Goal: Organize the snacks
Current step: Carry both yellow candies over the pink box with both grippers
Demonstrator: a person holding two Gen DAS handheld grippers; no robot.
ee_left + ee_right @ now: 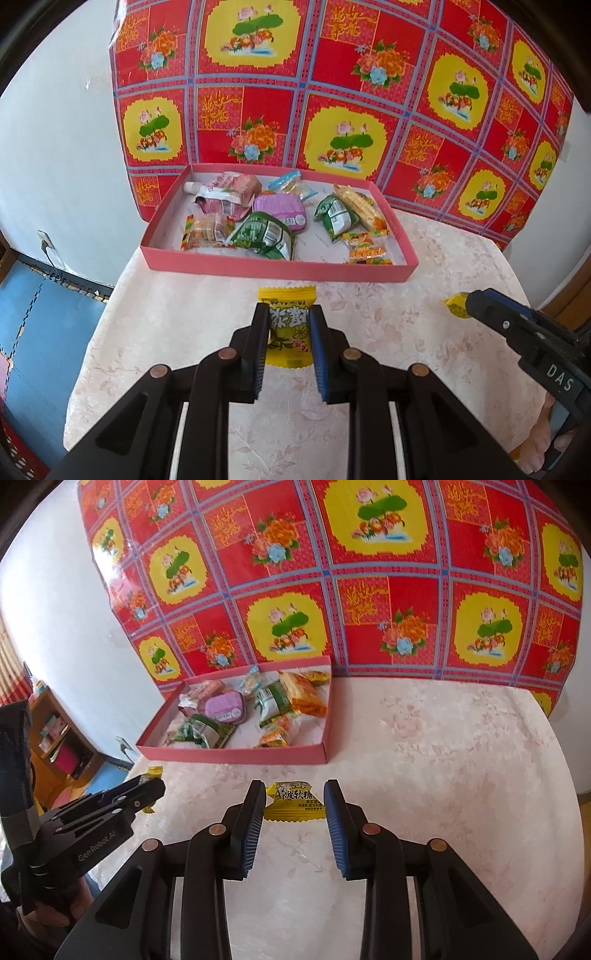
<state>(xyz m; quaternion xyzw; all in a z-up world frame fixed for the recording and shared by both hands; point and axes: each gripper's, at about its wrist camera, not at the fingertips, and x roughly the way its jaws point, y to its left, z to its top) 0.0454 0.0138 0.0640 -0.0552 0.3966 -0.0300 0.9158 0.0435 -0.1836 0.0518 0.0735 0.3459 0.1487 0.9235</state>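
Observation:
My left gripper [289, 314] is shut on a yellow candy packet [286, 295], held upright above the pale flowered tablecloth [177, 325]. My right gripper [294, 788] is shut on a second yellow candy packet [293, 801], gripped crosswise by its ends. In the left wrist view the right gripper [471, 301] comes in from the right with a yellow wrapper tip [455, 304] showing. In the right wrist view the left gripper [157, 784] sits at the left, its yellow wrapper [153, 771] sticking out. A pink shallow box [258, 267] with several wrapped snacks lies ahead of both.
A red and yellow patterned cloth [332, 92] hangs behind the box [236, 755]. The table's rounded left edge [92, 332] drops to a blue floor [37, 332]. A wooden shelf [55, 731] stands at the far left. A person's hand [546, 435] holds the right gripper.

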